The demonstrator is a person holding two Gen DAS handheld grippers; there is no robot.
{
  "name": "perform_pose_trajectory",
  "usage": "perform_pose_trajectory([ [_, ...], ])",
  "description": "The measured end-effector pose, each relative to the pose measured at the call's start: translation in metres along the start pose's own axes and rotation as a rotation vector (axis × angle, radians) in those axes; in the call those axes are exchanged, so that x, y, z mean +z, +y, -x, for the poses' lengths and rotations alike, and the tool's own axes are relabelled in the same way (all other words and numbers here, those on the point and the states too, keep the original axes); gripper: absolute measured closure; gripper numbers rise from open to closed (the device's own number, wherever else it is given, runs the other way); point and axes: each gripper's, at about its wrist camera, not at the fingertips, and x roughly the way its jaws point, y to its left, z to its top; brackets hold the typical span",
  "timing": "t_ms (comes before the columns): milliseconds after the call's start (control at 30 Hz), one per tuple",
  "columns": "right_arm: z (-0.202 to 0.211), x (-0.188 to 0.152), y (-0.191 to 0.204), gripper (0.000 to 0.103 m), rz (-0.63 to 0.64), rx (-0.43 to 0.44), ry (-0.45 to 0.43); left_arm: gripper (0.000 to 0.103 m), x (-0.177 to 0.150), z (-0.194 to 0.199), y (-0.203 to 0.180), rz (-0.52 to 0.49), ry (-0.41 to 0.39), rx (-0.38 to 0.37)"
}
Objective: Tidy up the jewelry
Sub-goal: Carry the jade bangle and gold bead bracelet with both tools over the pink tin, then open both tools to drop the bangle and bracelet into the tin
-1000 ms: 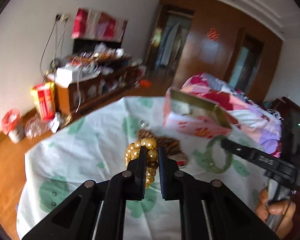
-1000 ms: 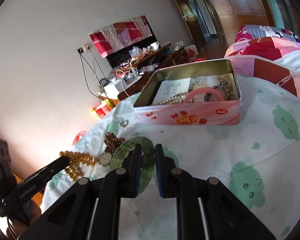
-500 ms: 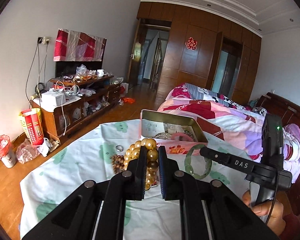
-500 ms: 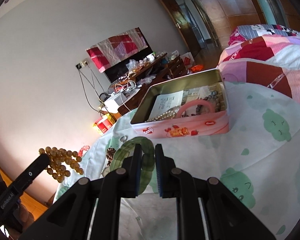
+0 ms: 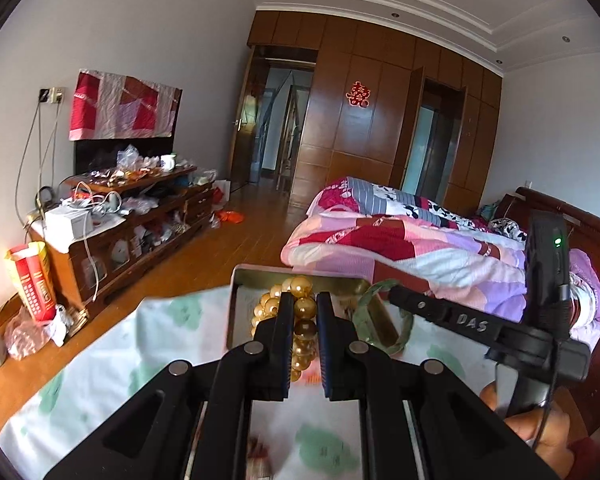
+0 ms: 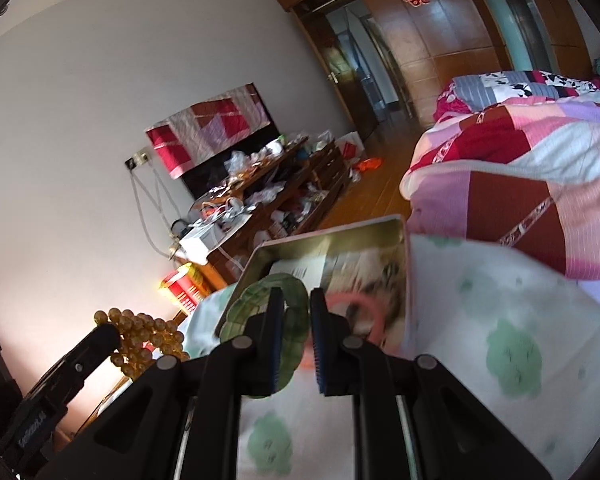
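My left gripper (image 5: 303, 306) is shut on a golden bead bracelet (image 5: 302, 332) and holds it in the air in front of the open pink tin box (image 5: 236, 304). My right gripper (image 6: 291, 304) is shut on a green jade bangle (image 6: 260, 308) and holds it over the near left corner of the tin (image 6: 396, 224). The tin holds a pink bangle (image 6: 350, 308), a paper card and blurred beads. The bangle (image 5: 364, 312) and right gripper (image 5: 440, 312) also show in the left wrist view; the beads (image 6: 140, 336) and left gripper (image 6: 96, 340) show in the right wrist view.
The tin stands on a white cloth with green cloud prints (image 6: 512, 352). A bed with a pink and red patchwork quilt (image 5: 412, 240) lies behind it. A cluttered wooden cabinet (image 5: 132, 216) stands along the left wall, with a red bag (image 5: 30, 280) beside it.
Both grippers have lifted their pieces off the cloth and carried them forward to the tin. The beads and the bangle now hang at the tin's near edge.
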Motion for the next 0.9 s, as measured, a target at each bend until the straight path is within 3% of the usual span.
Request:
perform_pose_trajectory([
  [200, -0.045, 0.023, -0.026, 0.087, -0.1, -0.044, -0.004, 0.093, 0.01, -0.056, 0.004, 0.016, 0.012, 0.013],
  [333, -0.069, 0.021, -0.042, 0.087, -0.169, -0.079, 0.006, 0.093, -0.002, -0.101, 0.0, -0.03, 0.093, 0.066],
  [467, -0.086, 0.012, -0.048, 0.086, -0.149, -0.105, 0.07, 0.092, -0.017, -0.122, -0.002, -0.072, 0.161, 0.099],
  [600, -0.086, 0.012, -0.045, 0.084, -0.103, -0.122, 0.068, 0.092, -0.018, -0.124, -0.001, -0.071, 0.196, 0.127],
  [633, -0.085, 0.011, -0.046, 0.081, -0.109, -0.11, 0.073, 0.087, -0.017, -0.123, 0.0, -0.057, 0.197, 0.124],
  [667, -0.084, 0.011, -0.046, 0.079, -0.112, -0.102, 0.072, 0.072, -0.017, -0.122, 0.001, -0.048, 0.199, 0.124],
  [700, -0.081, 0.011, -0.046, 0.071, -0.114, -0.097, 0.066, 0.061, -0.016, -0.12, 0.002, -0.037, 0.199, 0.133],
  [733, -0.079, 0.011, -0.044, 0.055, -0.109, -0.101, 0.052, 0.037, -0.015, -0.122, 0.0, -0.034, 0.194, 0.15],
  [767, -0.074, 0.011, -0.041, 0.048, -0.096, -0.106, 0.023, 0.028, -0.014, -0.119, 0.0, -0.034, 0.177, 0.168],
  [800, -0.07, 0.012, -0.039, 0.031, -0.083, -0.119, 0.002, 0.028, -0.012, -0.115, -0.001, -0.038, 0.151, 0.184],
  [900, -0.053, 0.013, -0.028, 0.023, -0.03, -0.204, -0.095, 0.028, -0.004, -0.106, -0.003, -0.042, 0.121, 0.196],
])
